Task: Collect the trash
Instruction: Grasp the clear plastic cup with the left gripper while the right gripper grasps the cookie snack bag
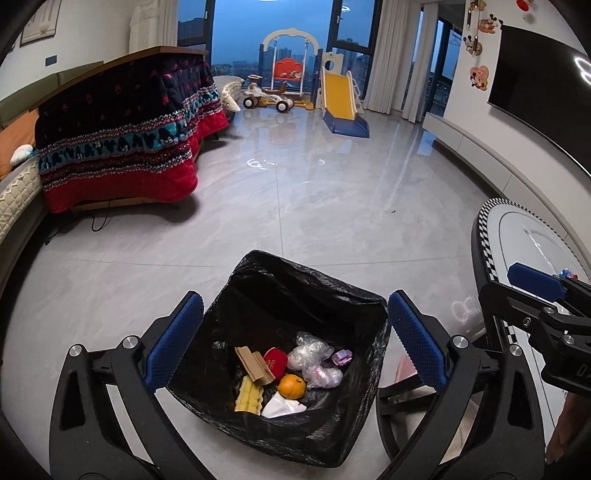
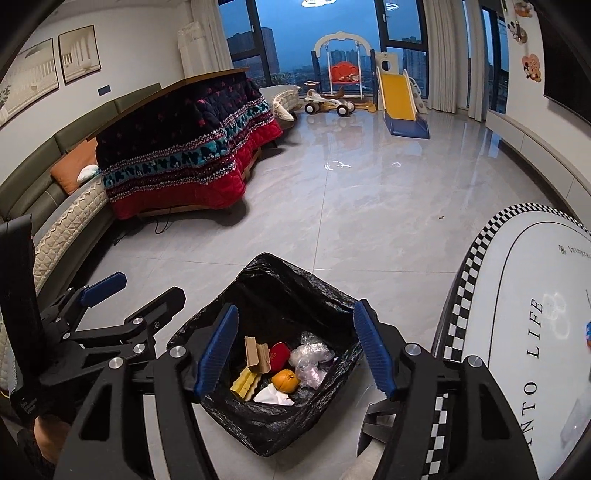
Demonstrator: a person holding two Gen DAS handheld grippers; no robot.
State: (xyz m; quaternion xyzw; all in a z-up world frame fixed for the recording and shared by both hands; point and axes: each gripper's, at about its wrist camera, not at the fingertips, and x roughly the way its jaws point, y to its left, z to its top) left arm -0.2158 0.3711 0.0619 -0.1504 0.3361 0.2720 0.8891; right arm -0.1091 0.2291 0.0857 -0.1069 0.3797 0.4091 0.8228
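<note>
Both wrist cameras look steeply down from close above the bin [image 1: 280, 354] [image 2: 273, 365], facing the windows; the left view sits left of the right, sharing bin and floor.

Glossy grey tiled floor [image 1: 332, 206], quilt-draped table [image 1: 125, 140] by green sofa [image 2: 55, 177], dusk windows [image 1: 269, 22], kids' slide [image 1: 341, 103], white walls [image 2: 140, 37].
</note>
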